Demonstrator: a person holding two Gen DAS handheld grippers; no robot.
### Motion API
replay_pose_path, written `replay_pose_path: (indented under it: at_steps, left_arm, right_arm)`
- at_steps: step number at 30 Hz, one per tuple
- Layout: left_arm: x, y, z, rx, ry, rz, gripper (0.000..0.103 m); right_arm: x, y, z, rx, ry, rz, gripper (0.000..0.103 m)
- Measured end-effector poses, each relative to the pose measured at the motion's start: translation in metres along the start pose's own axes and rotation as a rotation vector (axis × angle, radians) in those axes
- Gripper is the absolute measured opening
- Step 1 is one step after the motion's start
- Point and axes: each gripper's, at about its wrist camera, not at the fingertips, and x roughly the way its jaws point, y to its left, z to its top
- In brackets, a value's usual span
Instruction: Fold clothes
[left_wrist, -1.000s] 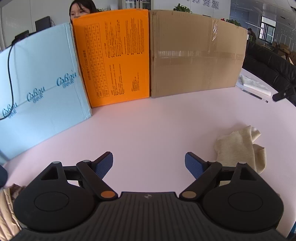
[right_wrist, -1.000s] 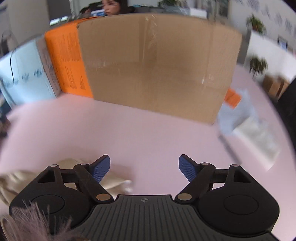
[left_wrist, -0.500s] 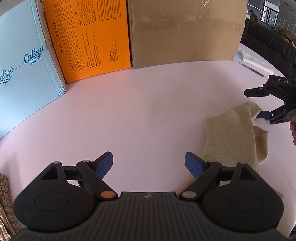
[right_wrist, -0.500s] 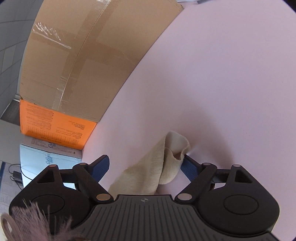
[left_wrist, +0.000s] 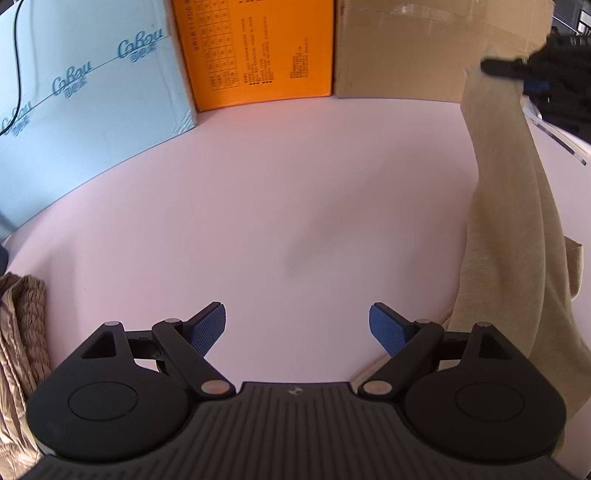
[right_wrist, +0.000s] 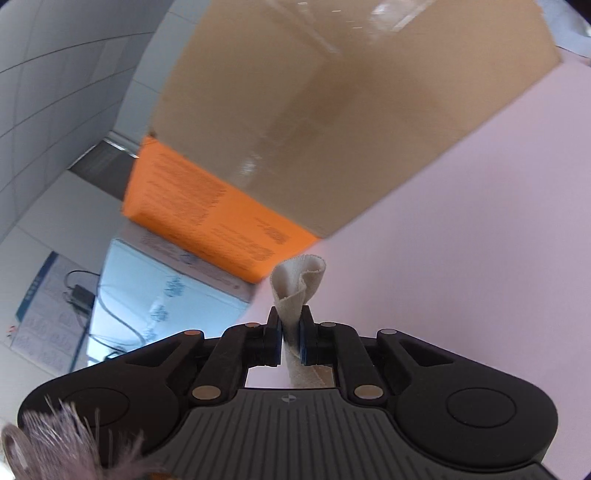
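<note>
Now beige cloth (right_wrist: 297, 291) pinched betw right tongs (right_wrist: 291, 341); left tongs (left_wrist: 297, 326) apart.

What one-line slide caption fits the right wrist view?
Right gripper shut on a bunched edge of the beige garment, lifted above the pink table.

Only legible text: "CaBau" repeated in script on light blue box (left_wrist: 85, 110), left of orange box (left_wrist: 255, 51). Orange box's black print too small to read.
</note>
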Motion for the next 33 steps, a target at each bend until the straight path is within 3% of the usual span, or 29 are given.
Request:
replay_pose_path:
  at_steps: [3,6,10,12,15,16,17,18,22,26,29,33]
  left_arm:
    - [-0.01,0.02,-0.009,-0.07,0.001,0.023,0.084]
    - [-0.022,0.036,-0.018,-0.115,-0.008,0.046,0.084]
    - [-0.028,0.045,-0.032,-0.135,0.005,0.033,0.084]
    - [-0.027,0.044,-0.039,-0.119,0.018,0.012,0.084]
    - [-0.024,0.039,-0.046,-0.107,0.033,-0.008,0.084]
    - [-0.025,0.038,-0.047,-0.112,0.025,-0.027,0.084]
    - [-0.026,0.037,-0.045,-0.116,0.014,-0.049,0.084]
    - [-0.027,0.035,-0.043,-0.12,0.0,-0.073,0.084]
    - [-0.028,0.023,-0.016,-0.101,-0.108,-0.145,0.087]
    - [0.001,0.002,0.022,-0.088,-0.117,-0.207,0.087]
    - [0.033,-0.01,0.044,-0.14,-0.054,-0.213,0.089]
    - [0.058,-0.012,0.056,-0.239,0.003,-0.21,0.089]
  right_arm:
    - [0.024,0.052,0.003,-0.017,-0.005,0.188,0.008]
    - [0.022,0.103,0.016,-0.042,-0.065,0.402,0.007]
    - [-0.001,0.125,0.027,-0.108,-0.113,0.482,0.007]
    - [-0.014,0.115,0.022,-0.178,-0.133,0.406,0.007]
    - [-0.02,0.094,0.009,-0.319,-0.024,0.154,0.011]
    - [-0.014,0.088,0.002,-0.353,0.043,0.072,0.018]
    - [-0.006,0.078,-0.01,-0.396,0.098,-0.006,0.031]
    - [-0.004,0.069,-0.019,-0.415,0.118,-0.046,0.035]
    - [-0.014,0.01,-0.046,-0.254,0.108,-0.126,0.048]
    - [-0.031,-0.036,-0.079,-0.133,0.103,-0.118,0.055]
    - [-0.056,-0.051,-0.111,-0.15,0.133,-0.118,0.071]
    - [-0.051,-0.057,-0.165,-0.298,0.29,-0.224,0.073]
